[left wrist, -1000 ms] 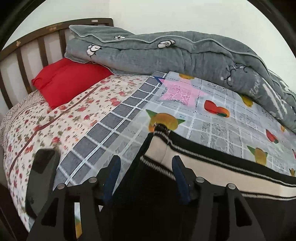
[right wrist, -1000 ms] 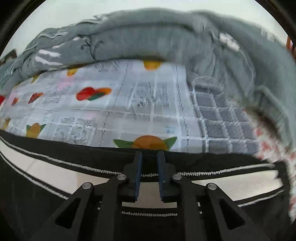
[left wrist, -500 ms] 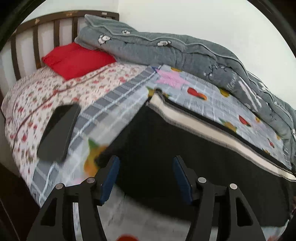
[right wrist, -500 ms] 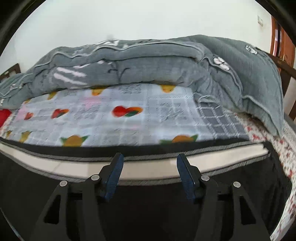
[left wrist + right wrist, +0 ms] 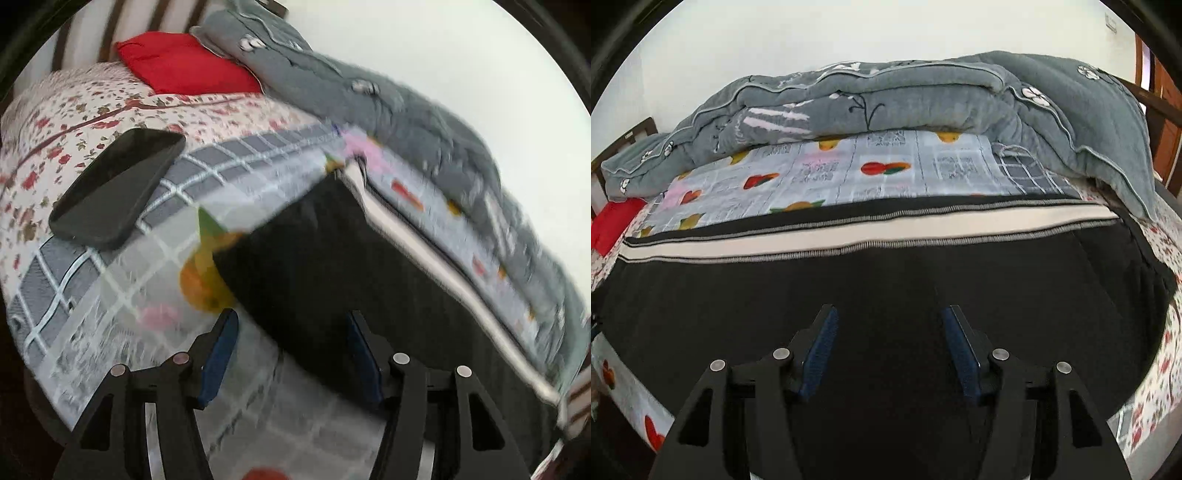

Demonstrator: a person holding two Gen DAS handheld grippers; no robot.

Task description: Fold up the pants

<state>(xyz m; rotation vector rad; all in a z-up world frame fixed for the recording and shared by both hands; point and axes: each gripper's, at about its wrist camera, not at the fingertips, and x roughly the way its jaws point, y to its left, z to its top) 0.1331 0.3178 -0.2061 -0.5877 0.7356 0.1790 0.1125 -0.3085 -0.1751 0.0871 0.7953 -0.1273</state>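
Observation:
Black pants [image 5: 886, 280] with a cream side stripe [image 5: 871, 230] lie flat along the bed, the stripe on the far edge. They also show in the blurred left wrist view [image 5: 317, 251]. My right gripper [image 5: 888, 328] is open and empty, held above the middle of the pants. My left gripper [image 5: 291, 332] is open and empty, above the left end of the pants near the bed's front edge.
A black phone [image 5: 118, 184] lies on the floral sheet left of the pants. A red pillow [image 5: 184, 66] lies by the headboard. A rolled grey quilt [image 5: 905, 99] runs along the far side, on the fruit-print sheet [image 5: 849, 170].
Both grippers have pulled back and up from the pants' far striped edge. The right gripper, shut on the stripe a second ago, has opened and let go. The left view swings right.

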